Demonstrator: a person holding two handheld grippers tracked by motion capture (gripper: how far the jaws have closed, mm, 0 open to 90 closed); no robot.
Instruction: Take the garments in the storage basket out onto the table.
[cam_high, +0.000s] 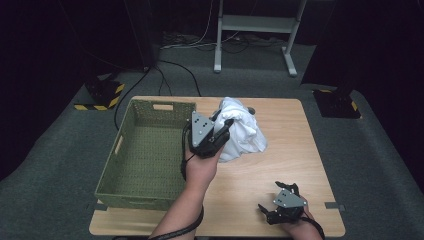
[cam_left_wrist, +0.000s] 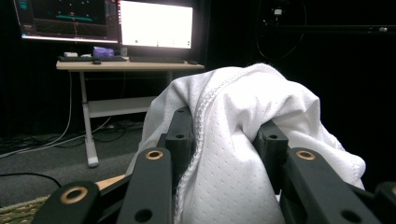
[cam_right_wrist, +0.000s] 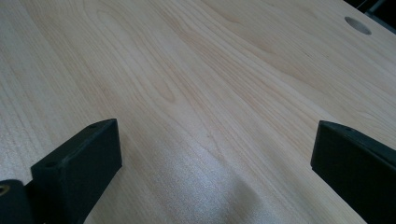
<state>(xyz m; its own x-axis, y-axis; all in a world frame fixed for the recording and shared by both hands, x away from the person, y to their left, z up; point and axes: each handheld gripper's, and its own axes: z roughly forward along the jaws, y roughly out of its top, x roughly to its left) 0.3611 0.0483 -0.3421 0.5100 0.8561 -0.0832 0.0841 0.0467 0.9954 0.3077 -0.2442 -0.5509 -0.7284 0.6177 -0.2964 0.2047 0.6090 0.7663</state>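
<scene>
White cloth (cam_left_wrist: 243, 154) bunched, folds hide table (cam_high: 280, 165) — shape unclear

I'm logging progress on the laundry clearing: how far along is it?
Done: the left gripper is shut on the crumpled white mesh cloth. In hand: cloth held up beside the green woven basket. Left: nothing lies in the basket yet. The right gripper rests open on the pale wooden table.

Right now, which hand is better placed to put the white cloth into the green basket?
Left. Its tool is already shut on the white cloth, right beside the green basket. The right tool rests open and empty near the table's front edge, farther off.
</scene>
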